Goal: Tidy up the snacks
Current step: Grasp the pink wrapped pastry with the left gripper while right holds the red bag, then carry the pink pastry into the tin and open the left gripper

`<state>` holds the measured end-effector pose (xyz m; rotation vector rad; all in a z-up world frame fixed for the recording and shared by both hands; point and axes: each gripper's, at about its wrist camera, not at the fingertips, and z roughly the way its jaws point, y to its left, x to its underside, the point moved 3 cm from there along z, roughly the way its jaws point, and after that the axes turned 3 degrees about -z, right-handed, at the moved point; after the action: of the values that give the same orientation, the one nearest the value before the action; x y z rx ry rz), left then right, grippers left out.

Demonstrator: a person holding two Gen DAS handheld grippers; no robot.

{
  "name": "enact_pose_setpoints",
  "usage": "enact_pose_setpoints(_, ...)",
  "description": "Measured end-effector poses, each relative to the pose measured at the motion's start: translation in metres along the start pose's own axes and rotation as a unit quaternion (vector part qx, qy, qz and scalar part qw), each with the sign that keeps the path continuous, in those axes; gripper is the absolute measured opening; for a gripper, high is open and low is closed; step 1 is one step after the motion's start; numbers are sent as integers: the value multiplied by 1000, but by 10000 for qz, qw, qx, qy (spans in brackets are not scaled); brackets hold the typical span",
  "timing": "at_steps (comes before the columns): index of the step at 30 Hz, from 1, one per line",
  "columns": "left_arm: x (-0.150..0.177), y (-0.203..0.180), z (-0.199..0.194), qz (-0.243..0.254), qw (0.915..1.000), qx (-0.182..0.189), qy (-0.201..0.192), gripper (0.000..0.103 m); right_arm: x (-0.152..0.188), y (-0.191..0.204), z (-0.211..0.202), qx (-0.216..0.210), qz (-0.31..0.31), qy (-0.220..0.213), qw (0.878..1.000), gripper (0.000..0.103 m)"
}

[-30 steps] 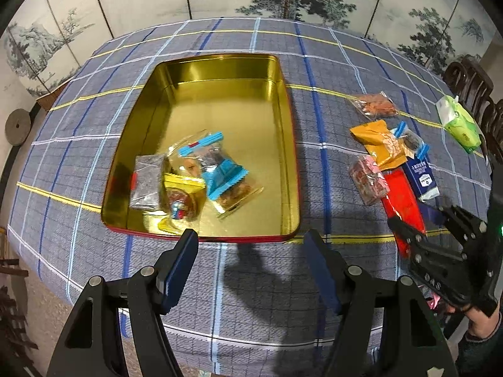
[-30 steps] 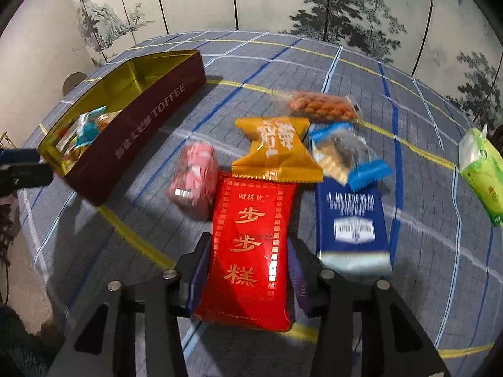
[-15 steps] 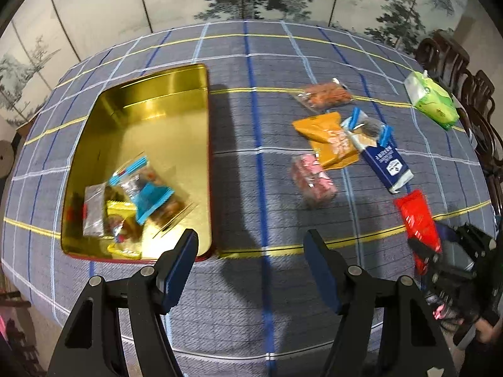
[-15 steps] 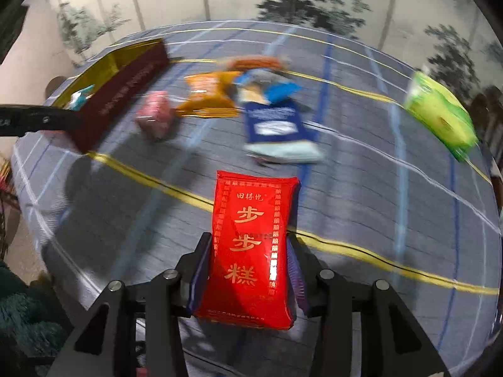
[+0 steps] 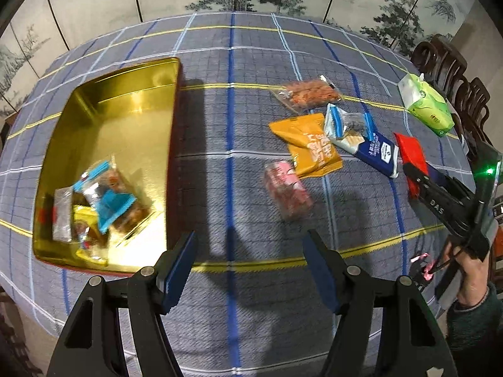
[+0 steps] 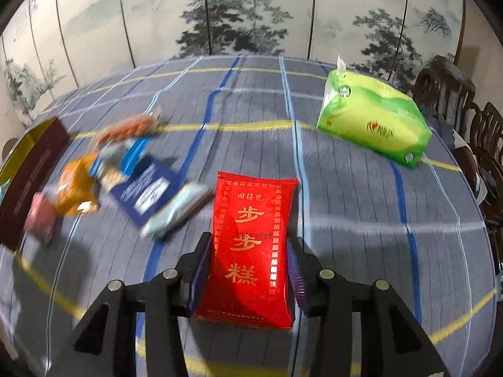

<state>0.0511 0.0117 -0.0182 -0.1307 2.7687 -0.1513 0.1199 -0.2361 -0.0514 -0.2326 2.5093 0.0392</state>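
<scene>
A red snack packet [image 6: 251,245] with gold characters is lifted off the cloth, my right gripper [image 6: 248,270] shut on its sides; the left wrist view shows the same red packet [image 5: 410,154] and right gripper [image 5: 418,179] at the right. My left gripper [image 5: 250,267] hangs open over bare cloth, with nothing between its fingers. The gold tin [image 5: 125,110] lies to its left with several wrapped snacks [image 5: 103,201] in the near corner. On the cloth lie a pink packet [image 5: 287,190], an orange packet [image 5: 309,144], a dark blue packet [image 5: 375,154] and a clear nut bag [image 5: 309,94].
A green tissue pack [image 6: 374,116] lies at the far right of the table [image 5: 232,62]. Dark wooden chairs [image 6: 456,94] stand past the right edge. A painted folding screen [image 6: 251,9] closes the back. A person's hand [image 5: 468,270] holds the right gripper.
The right gripper has lifted the red packet out of the snack pile and swung it right, rolling as it went. The left gripper has shifted right, off the tin toward the loose snacks.
</scene>
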Motion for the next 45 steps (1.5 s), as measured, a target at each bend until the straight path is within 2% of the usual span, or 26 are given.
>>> enact_pose_setpoints(7, -20, -18, 19, -115, 9999, 50, 60, 65, -9, -3, 9, -2, -56, -152, 9999, 46)
enact_pose_setpoints(13, -33, -22, 44, -392, 9986, 70, 337, 45, -9, -6, 9, -58, -29, -154, 9999, 47)
enact_pose_setpoints(24, -34, -26, 60, -412, 9978, 120, 510, 29, -8, -5, 9, -89, -26, -151, 9998, 48)
enact_pose_setpoints(26, -34, -26, 59, -334, 9981, 101, 500, 21, -8, -5, 9, -88, -25, -151, 9998, 48)
enact_pose_setpoints(36, -30, -18, 47, -155, 9988, 135, 435, 20, -8, -5, 9, -85, -26, -151, 9998, 48)
enact_pose_setpoints(45, -43, 11, -2, -151, 9999, -33, -53, 20, -8, -5, 9, -73, -37, -148, 9999, 48)
